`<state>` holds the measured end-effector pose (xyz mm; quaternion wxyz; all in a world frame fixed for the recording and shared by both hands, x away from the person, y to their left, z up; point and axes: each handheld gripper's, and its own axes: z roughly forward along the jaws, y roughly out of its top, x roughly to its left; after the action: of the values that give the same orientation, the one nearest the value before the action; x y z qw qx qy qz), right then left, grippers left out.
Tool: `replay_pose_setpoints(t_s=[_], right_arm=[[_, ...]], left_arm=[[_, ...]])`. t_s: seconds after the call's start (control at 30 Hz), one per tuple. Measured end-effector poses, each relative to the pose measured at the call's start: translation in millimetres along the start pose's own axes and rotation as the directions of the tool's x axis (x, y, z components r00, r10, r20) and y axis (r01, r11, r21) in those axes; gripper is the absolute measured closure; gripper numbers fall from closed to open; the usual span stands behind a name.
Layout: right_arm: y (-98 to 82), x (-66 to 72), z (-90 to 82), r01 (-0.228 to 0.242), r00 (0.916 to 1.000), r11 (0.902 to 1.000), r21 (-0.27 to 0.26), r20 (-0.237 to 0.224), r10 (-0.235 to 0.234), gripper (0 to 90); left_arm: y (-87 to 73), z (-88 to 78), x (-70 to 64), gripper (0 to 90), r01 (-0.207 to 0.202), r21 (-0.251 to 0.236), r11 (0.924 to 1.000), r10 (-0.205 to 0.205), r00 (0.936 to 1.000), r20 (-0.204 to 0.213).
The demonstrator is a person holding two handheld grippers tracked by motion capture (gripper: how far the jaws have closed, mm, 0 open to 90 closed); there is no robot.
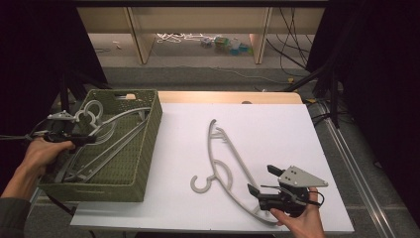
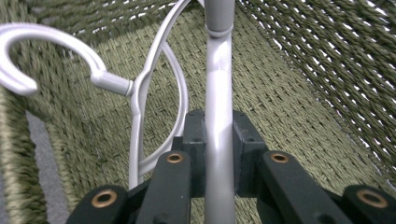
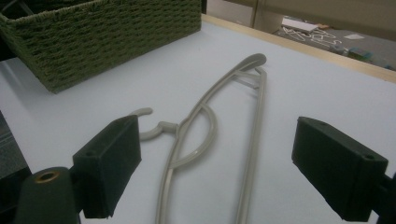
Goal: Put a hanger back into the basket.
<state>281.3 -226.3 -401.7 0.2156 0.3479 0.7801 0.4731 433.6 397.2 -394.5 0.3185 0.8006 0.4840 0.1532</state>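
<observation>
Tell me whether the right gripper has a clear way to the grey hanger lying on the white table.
Probably yes: the right gripper is open beside the hanger, with bare table between its jaws and nothing in between.

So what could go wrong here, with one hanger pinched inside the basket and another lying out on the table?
The left gripper is shut on a hanger in the green basket. A second hanger's hook lies close beside it and might snag and come along. The pinch on that thin, smooth bar could slip. The right gripper, open, sits right by the table hanger and might nudge it.
</observation>
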Motion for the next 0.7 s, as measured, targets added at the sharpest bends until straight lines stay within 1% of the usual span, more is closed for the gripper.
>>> replay_pose_setpoints(t_s=[0.03,0.1,0.13,0.17,0.23,0.33,0.4,0.43,0.5,0.53,0.57,0.63,0.7], right_arm=[[-0.3,0.0,1.2,-0.001,1.0,0.9999,-0.016,-0.003,0.001,16.4],[0.1,-0.2,-0.2,0.0,1.0,1.0,-0.001,0.002,0.0,16.4],[0.0,-0.3,-0.2,0.0,1.0,1.0,-0.001,0.001,0.0,16.4],[-0.5,-0.2,1.1,-0.004,1.0,0.9998,-0.017,0.0,0.004,16.4],[-0.6,-0.6,1.5,0.0,1.0,0.9998,-0.021,-0.001,0.0,16.4],[-0.6,-0.5,1.6,0.002,1.0,0.9998,-0.02,-0.003,-0.002,16.4],[-0.5,-0.1,1.4,-0.003,1.0,0.9998,-0.018,-0.003,0.003,16.5],[-0.2,-0.2,0.4,-0.001,1.0,1.0,-0.007,0.0,0.001,16.5],[-0.7,-0.5,1.6,0.001,1.0,0.9998,-0.02,-0.002,-0.001,16.5],[-0.7,-0.3,1.6,-0.003,1.0,0.9998,-0.018,-0.004,0.003,16.5],[-0.7,-0.5,1.7,-0.002,1.0,0.9998,-0.018,-0.003,0.002,16.4],[-0.8,-0.6,1.6,-0.003,1.0,0.9998,-0.018,-0.002,0.003,16.5],[-0.7,-1.0,1.4,-0.004,1.0,0.9999,-0.014,-0.005,0.004,16.5]], left_arm=[[-0.4,1.6,-0.1,78.2,0.009,0.002,1.0,-0.009,1.0,-0.002],[-1.1,5.5,-0.7,77.5,0.032,0.003,0.9995,-0.032,0.9995,-0.008],[-1.2,6.1,-0.4,76.9,0.041,0.008,0.9991,-0.04,0.9989,-0.022],[-1.3,6.5,0.3,76.8,0.045,0.011,0.9989,-0.044,0.9988,-0.023],[-1.4,6.6,1.7,76.5,0.057,0.015,0.9983,-0.056,0.9978,-0.036],[-1.9,7.3,2.4,72.7,0.083,0.016,0.9964,-0.082,0.9947,-0.062],[-2.5,6.6,3.5,71.6,0.094,0.024,0.9953,-0.092,0.9937,-0.064],[-3.0,6.7,3.3,70.1,0.107,0.021,0.994,-0.105,0.9919,-0.071],[-3.6,6.5,3.7,64.8,0.127,0.021,0.9917,-0.124,0.9881,-0.091],[-3.7,5.5,4.2,64.2,0.126,0.019,0.9918,-0.124,0.987,-0.102],[-3.5,3.7,4.4,62.8,0.136,0.005,0.9907,-0.135,0.9839,-0.117],[-2.8,0.2,4.5,56.5,0.154,-0.014,0.9879,-0.155,0.9768,-0.148],[-1.7,-4.9,3.9,53.0,0.171,-0.035,0.9846,-0.174,0.9729,-0.152]])
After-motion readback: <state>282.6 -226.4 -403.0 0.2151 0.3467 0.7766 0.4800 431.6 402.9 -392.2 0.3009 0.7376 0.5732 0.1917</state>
